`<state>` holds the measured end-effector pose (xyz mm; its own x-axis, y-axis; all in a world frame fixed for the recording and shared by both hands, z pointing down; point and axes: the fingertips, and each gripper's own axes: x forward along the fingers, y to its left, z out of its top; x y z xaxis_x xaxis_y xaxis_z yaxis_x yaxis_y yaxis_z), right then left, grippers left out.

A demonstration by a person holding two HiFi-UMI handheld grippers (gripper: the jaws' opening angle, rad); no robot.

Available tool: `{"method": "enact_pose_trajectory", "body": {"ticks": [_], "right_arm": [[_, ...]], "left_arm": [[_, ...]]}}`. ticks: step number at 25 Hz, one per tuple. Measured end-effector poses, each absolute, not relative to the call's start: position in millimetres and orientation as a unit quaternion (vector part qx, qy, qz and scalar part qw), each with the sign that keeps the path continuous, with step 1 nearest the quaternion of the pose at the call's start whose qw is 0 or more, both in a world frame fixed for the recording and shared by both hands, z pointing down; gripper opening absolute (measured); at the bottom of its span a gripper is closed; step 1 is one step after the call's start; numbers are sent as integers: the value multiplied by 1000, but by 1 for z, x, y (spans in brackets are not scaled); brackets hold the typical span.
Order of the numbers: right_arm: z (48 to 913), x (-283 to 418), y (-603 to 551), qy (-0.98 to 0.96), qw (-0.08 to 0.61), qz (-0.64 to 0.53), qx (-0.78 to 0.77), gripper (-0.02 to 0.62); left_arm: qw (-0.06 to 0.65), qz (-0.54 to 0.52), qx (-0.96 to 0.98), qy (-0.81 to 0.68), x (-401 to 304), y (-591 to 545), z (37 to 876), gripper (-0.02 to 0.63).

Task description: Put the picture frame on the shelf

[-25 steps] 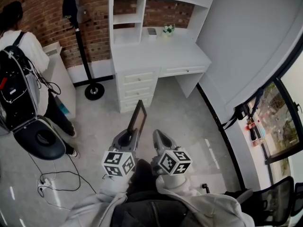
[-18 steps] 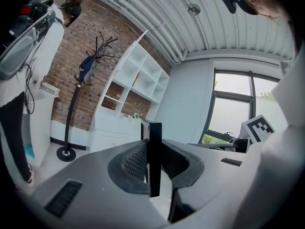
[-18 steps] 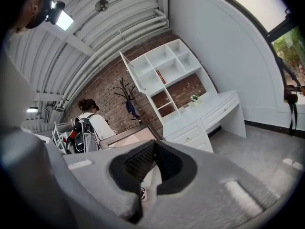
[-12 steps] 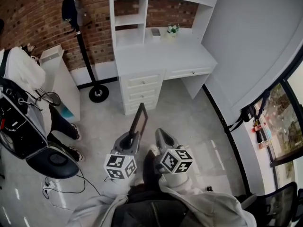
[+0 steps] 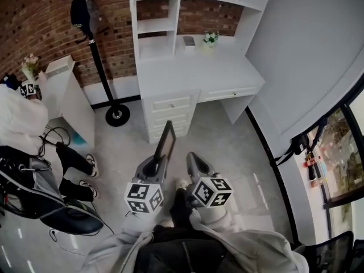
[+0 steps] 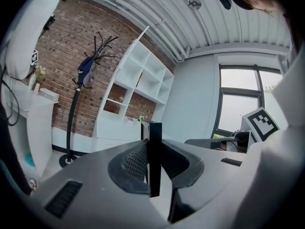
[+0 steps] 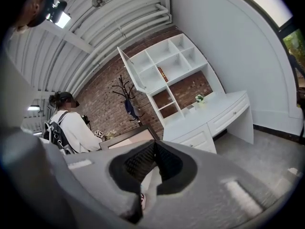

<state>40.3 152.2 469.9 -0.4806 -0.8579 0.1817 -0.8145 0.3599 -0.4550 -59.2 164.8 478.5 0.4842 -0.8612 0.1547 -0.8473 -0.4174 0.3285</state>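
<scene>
The left tongs [image 5: 160, 159] clamp the dark picture frame [image 5: 167, 142] upright by its edge; the right tongs [image 5: 195, 160] seem pinched together, empty, facing the white table [image 5: 193, 73].

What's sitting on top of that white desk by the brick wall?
A small flowering plant and a little grey boxy item stand at the back of the desk. The shelf board above partly covers its back left corner, so anything there is hidden.
</scene>
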Motion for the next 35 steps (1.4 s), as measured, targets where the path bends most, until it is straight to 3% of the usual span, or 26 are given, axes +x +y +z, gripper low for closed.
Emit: {"method": "enact_pose_trajectory", "body": {"ticks": [35], "right_arm": [[485, 109, -111, 843, 19, -257, -472, 0]], "left_arm": [[213, -45, 821, -527, 16, -94, 493, 63]]}}
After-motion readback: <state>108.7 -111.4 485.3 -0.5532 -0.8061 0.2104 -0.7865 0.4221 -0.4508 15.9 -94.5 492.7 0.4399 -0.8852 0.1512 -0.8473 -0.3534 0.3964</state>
